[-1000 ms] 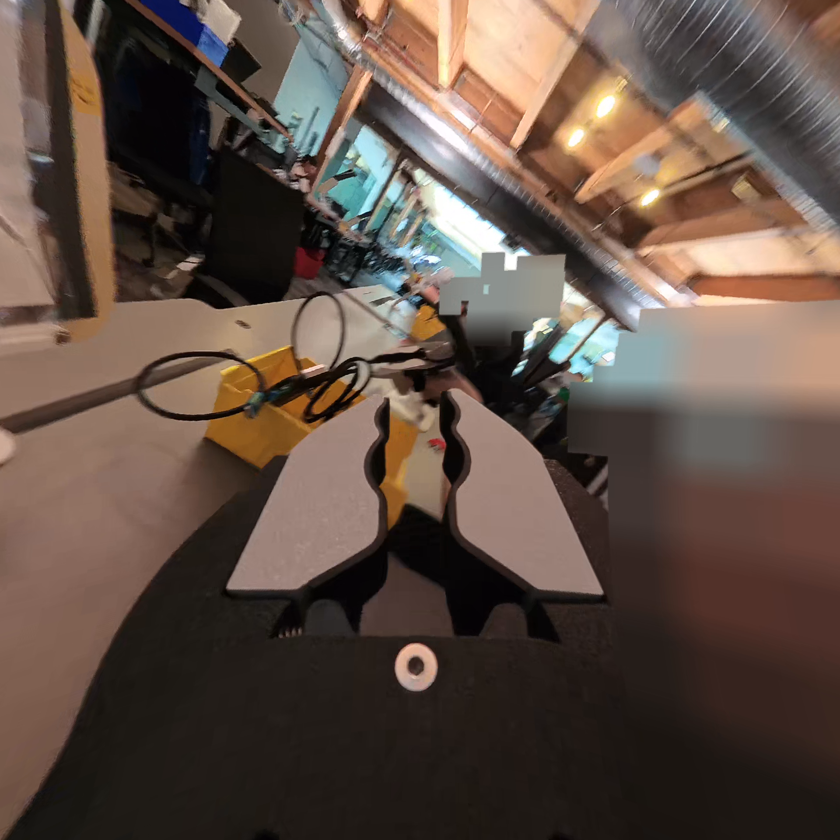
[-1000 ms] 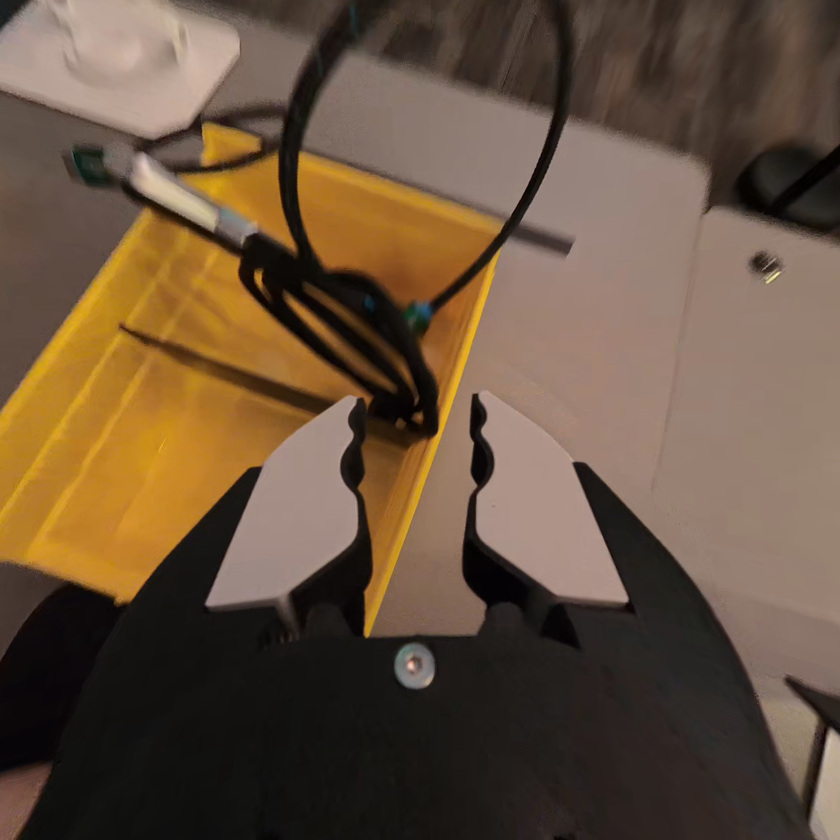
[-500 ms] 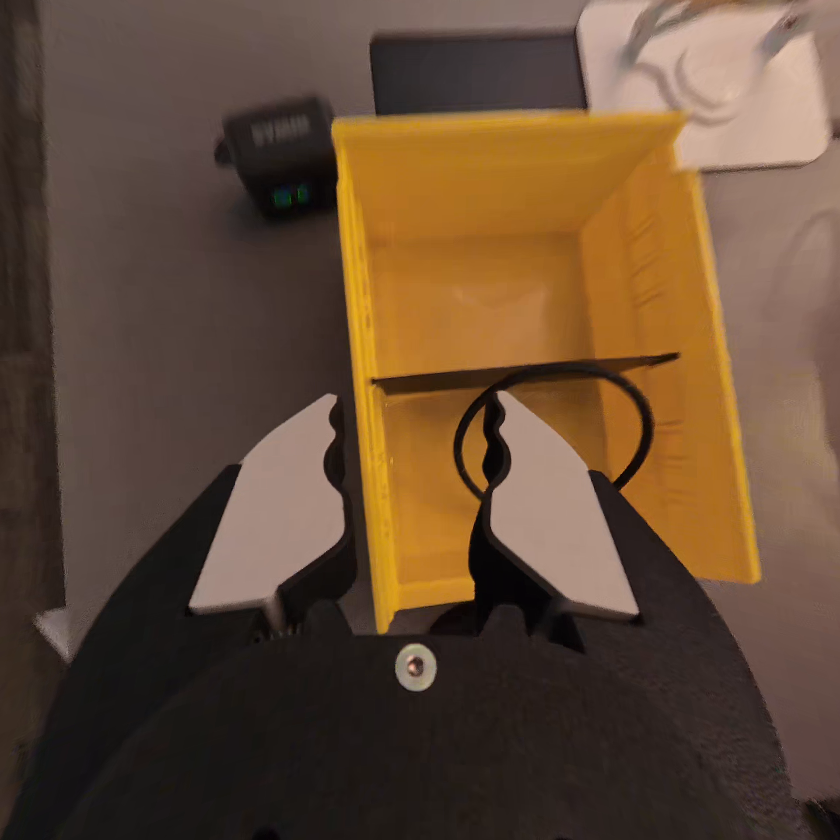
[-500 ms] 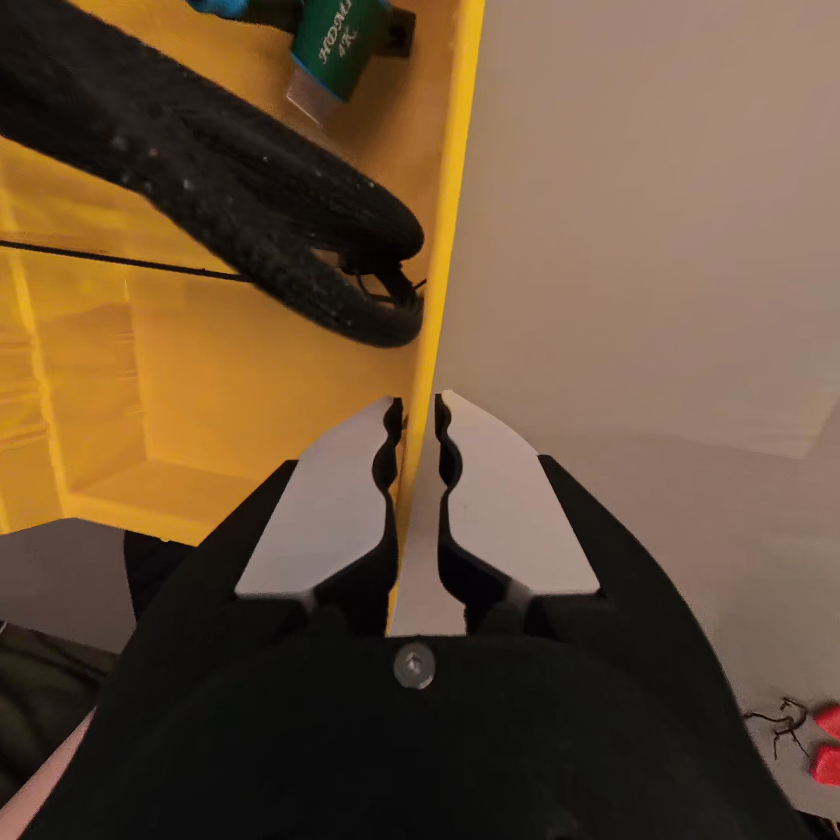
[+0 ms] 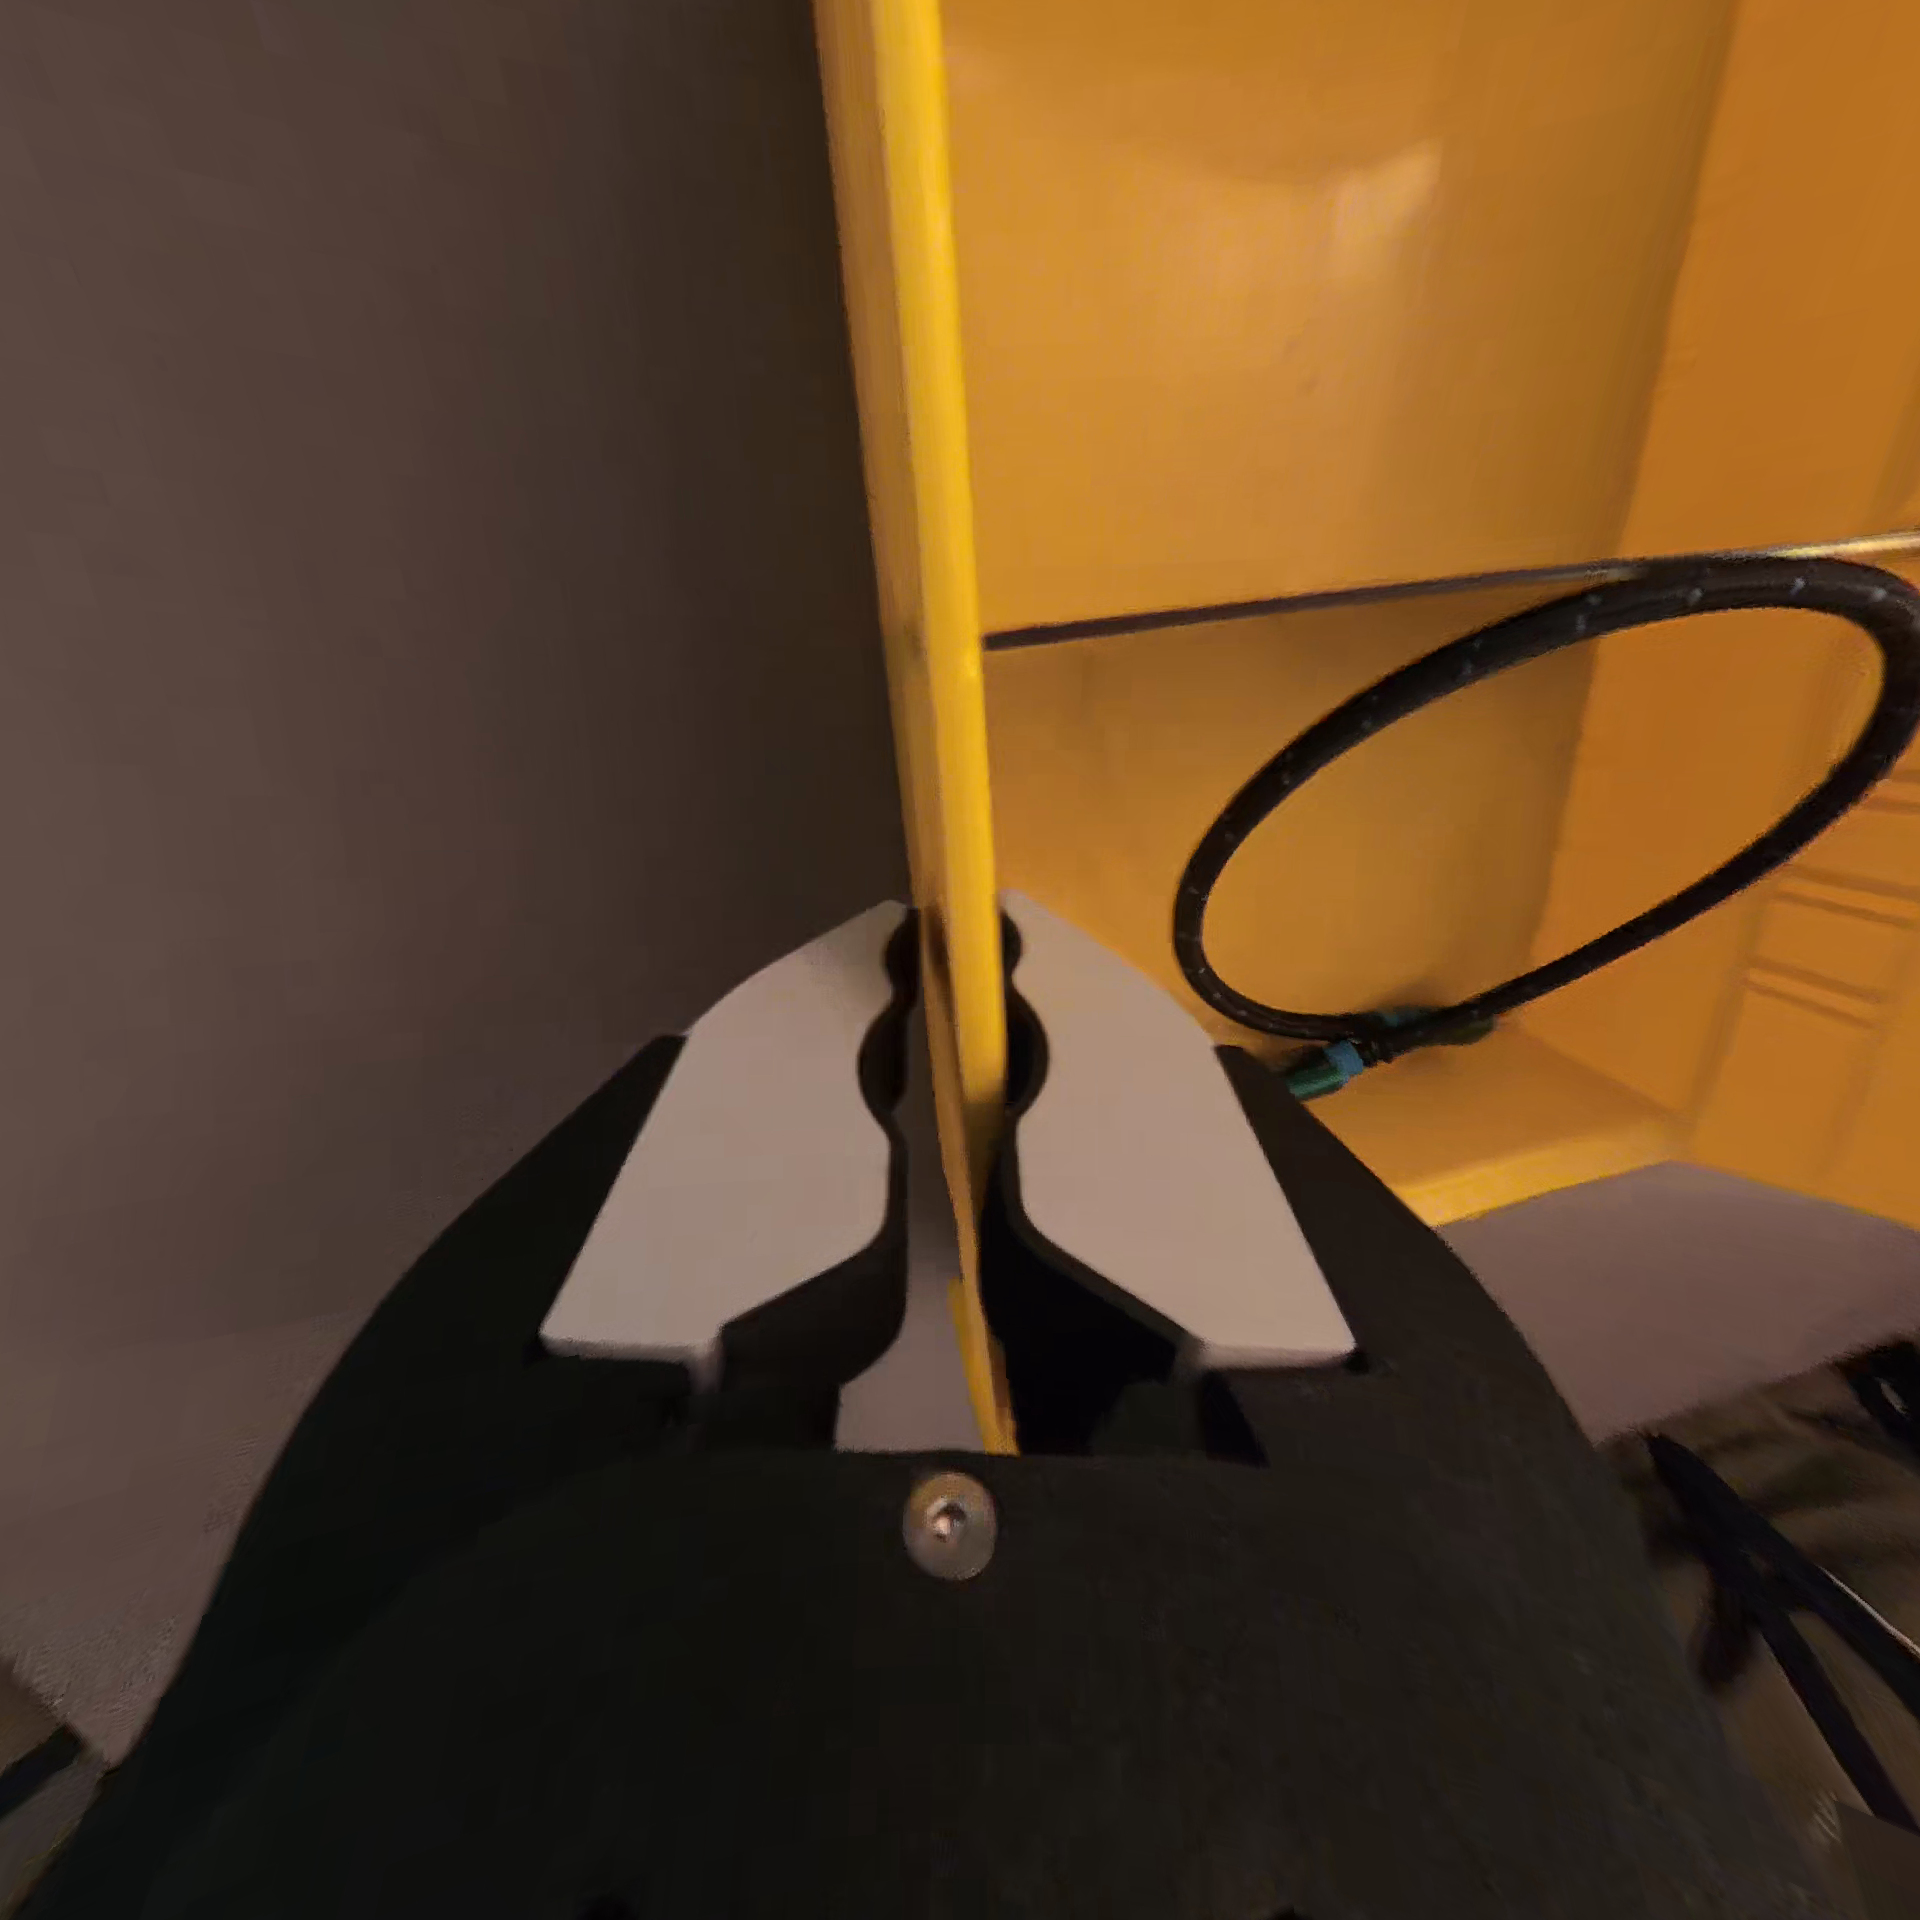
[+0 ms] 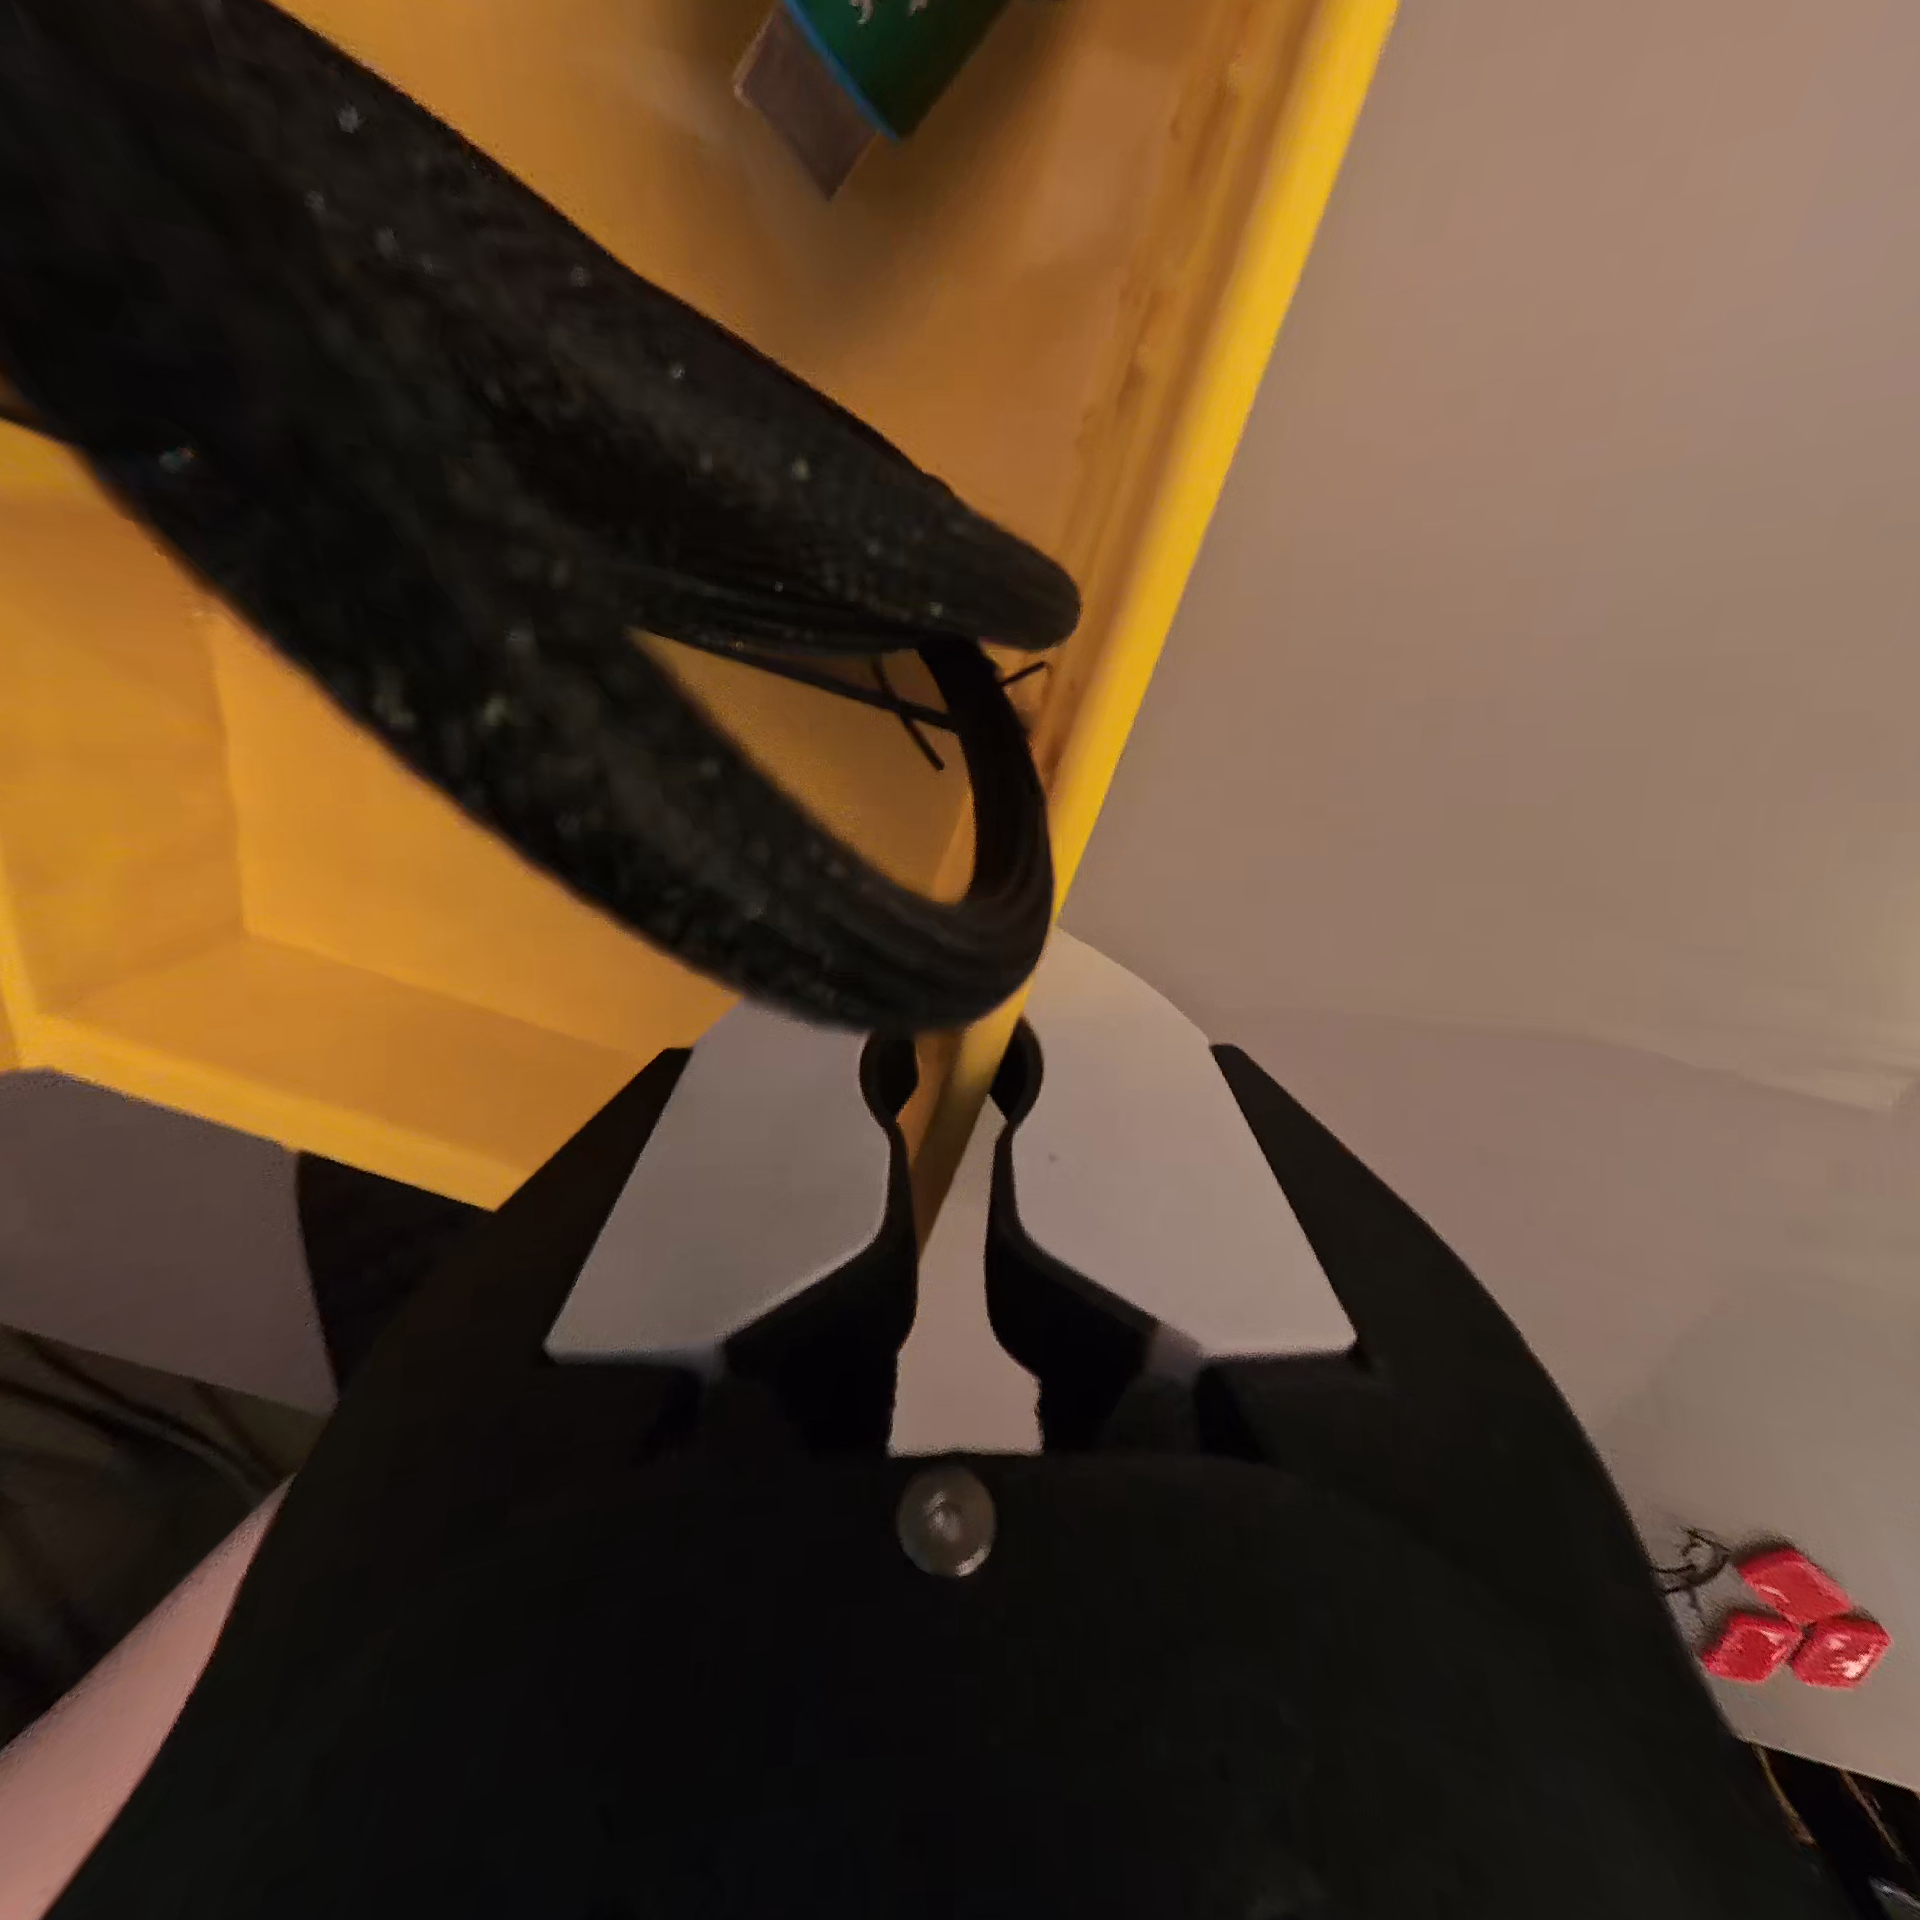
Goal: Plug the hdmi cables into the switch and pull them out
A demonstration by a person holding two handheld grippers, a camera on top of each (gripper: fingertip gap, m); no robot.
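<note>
Left hand-held gripper (image 5: 954, 925) pinching yellow bin (image 5: 1299, 343) side wall; right hand-held gripper (image 6: 954, 1023) clamping opposite wall; black HDMI cable (image 6: 499, 582) coiling inside, green plug (image 6: 862, 73) pointing toward bin's near end

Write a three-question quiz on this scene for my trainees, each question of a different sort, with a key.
1. True or false: the left gripper is shut on a cable.
2. Which lies inside the yellow bin? A) red blocks B) black cable C) a cup
3. Fill in: the right gripper is shut on the bin's ____.

Key:
1. False; its fingers pinch the bin wall.
2. B; the red blocks sit on the table, outside the bin.
3. Wall, with the cable bundle lying just inside it.
</note>
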